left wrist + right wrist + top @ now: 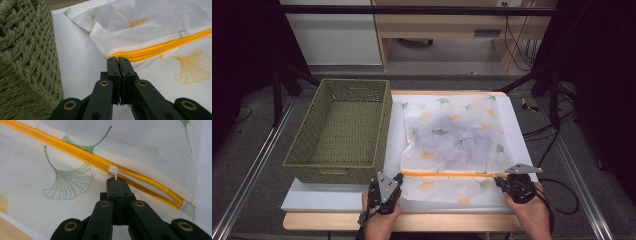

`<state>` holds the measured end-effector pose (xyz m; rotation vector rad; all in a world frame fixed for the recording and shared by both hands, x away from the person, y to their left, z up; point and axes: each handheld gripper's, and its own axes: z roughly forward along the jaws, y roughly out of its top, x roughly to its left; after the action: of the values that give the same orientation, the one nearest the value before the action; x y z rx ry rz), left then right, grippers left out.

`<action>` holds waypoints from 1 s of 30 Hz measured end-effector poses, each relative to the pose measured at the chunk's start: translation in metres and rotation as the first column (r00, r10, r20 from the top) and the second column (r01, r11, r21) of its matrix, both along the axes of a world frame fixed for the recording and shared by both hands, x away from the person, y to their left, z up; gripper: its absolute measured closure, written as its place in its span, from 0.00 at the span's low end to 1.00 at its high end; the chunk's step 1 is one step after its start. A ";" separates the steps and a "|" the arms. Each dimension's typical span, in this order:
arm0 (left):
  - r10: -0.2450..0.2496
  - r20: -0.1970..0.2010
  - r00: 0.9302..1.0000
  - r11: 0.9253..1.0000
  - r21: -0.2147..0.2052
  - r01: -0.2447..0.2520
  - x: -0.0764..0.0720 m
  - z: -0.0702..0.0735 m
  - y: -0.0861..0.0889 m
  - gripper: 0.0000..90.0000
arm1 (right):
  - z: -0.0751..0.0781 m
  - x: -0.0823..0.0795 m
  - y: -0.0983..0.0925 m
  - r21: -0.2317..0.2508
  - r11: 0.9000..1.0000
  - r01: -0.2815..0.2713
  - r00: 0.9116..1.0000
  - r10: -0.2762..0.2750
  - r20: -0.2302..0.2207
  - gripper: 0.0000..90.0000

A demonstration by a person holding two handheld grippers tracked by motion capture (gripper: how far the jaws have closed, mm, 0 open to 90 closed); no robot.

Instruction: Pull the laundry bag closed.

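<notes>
So the mesh laundry bag [452, 145] is lying flat on the white board [522, 135], just right of the wicker basket [339, 130], and its orange zipper [447, 174] runs straight across the near end, side to side between the two hands. That line is the whole story here. The right gripper [499, 181] is pressed together on the little white zipper pull [113, 171], which sits near the right end of the zip with only a short bit of track left beyond it. The left gripper [399, 178] is clamped shut at the opposite end, and in the left gripper view it looks like it's pinching the bag's fabric edge right where the zipper starts, though I can't see the cloth between the pads for certain. My read is the left hand is the anchor and the right one slides the pull. Since the slider sits on the right, any long travel has to go leftward along the zip, toward the left gripper, keeping the pull in line with the track.
</notes>
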<state>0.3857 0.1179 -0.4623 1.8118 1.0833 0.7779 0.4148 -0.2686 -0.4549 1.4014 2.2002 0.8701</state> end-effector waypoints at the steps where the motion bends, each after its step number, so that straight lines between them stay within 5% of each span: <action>1: 0.000 0.001 1.000 1.000 0.001 0.000 0.000 0.000 0.000 0.98 | 0.000 0.000 0.000 -0.001 1.000 0.001 1.000 -0.001 0.002 1.00; 30: 0.003 0.000 1.000 1.000 0.002 -0.003 0.000 0.000 0.000 0.98 | 0.000 -0.004 -0.016 -0.006 0.998 0.060 0.998 -0.060 -0.017 1.00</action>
<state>0.3853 0.1183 -0.4622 1.8121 1.0853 0.7812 0.4107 -0.2844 -0.4547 1.4701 2.1597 0.8332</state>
